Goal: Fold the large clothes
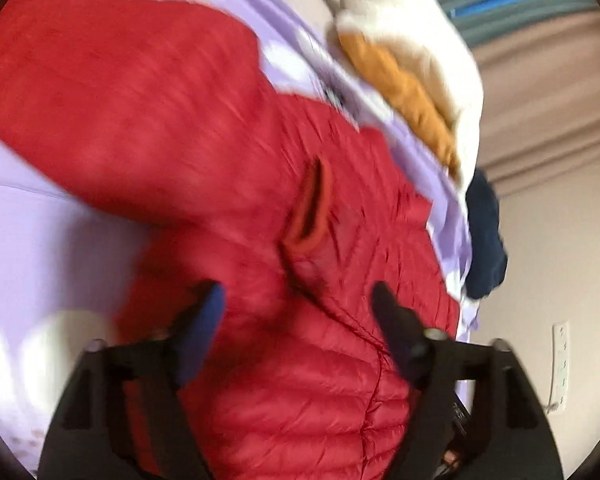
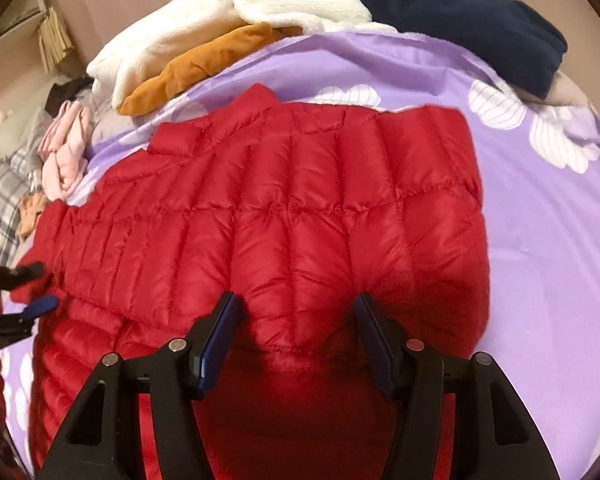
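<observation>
A red quilted puffer jacket (image 2: 284, 208) lies spread on a purple bed sheet (image 2: 540, 264), collar toward the far side. My right gripper (image 2: 298, 312) is at the jacket's near edge, and a thick puffed fold fills the gap between its blue pads, so it is shut on the jacket. In the blurred left wrist view the jacket (image 1: 188, 120) fills the middle, with a pocket slit (image 1: 312, 204) showing. My left gripper (image 1: 298, 296) hovers over it with its fingers wide apart and nothing pinched. The left gripper (image 2: 36, 288) also shows at the jacket's left edge in the right wrist view.
A white fleece (image 2: 228, 12) and an orange garment (image 2: 196, 68) are piled at the far side of the bed, with a navy garment (image 2: 472, 20) at the far right. Pink clothes (image 2: 66, 148) and plaid fabric (image 2: 0, 208) lie at the left. A beige curtain (image 1: 552, 92) hangs beyond.
</observation>
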A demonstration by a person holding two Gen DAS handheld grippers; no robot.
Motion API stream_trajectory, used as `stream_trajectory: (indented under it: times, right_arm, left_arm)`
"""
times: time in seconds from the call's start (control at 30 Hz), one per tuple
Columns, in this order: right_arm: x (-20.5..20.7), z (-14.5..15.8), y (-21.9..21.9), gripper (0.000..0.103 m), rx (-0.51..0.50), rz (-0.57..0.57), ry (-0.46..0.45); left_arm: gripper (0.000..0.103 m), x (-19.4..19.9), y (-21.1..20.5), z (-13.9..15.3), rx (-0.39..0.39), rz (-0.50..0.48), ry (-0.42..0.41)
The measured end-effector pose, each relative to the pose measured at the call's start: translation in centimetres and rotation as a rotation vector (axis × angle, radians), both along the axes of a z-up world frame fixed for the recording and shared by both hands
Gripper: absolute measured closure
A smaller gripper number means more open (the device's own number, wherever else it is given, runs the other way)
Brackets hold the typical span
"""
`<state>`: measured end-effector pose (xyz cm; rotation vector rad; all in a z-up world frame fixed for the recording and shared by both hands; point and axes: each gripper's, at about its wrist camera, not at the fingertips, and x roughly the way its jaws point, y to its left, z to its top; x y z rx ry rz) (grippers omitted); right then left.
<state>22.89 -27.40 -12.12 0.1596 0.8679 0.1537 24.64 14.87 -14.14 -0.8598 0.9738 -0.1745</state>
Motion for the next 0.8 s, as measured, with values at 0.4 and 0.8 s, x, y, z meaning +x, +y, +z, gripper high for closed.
stream_trajectory:
  times: [0.4, 0.8]
  right_arm:
    - [-6.8, 3.4, 0.8, 0.044, 0.068, 0.11, -0.122]
    - [-9.2, 2.4, 0.7, 0.044, 0.106, 0.041, -0.089]
  left_arm:
    - [0.015, -6.7, 20.6, -2.8, -0.201, 0.47, -0.049]
    - [0.015, -4.4, 26.3, -6.3, -0.374, 0.606, -0.111]
